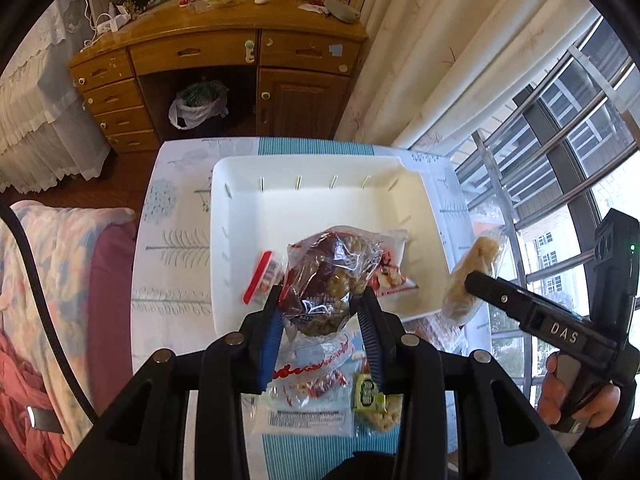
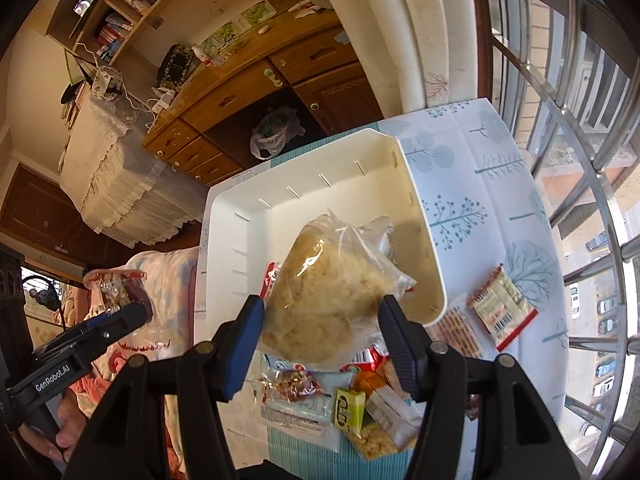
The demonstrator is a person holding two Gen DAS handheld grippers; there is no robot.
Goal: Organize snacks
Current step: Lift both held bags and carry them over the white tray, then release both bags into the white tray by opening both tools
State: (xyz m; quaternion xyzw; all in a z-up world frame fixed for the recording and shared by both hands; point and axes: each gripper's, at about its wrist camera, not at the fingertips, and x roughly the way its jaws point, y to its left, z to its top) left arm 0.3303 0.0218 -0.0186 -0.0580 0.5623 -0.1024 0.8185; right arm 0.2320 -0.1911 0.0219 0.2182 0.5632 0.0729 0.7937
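Note:
My left gripper is shut on a clear bag of red and beige snack pieces, held above the near edge of the white bin. Two red-and-white packets lie in the bin. My right gripper is shut on a clear bag with a pale beige snack, held over the bin's near right corner. From the left wrist view that pale bag hangs just right of the bin. In the right wrist view the left gripper carries its bag at far left.
Loose snacks lie on the tree-print tablecloth in front of the bin: a green packet, a white packet, a red-edged packet. A wooden desk stands behind, window bars at right, a bed with blankets at left.

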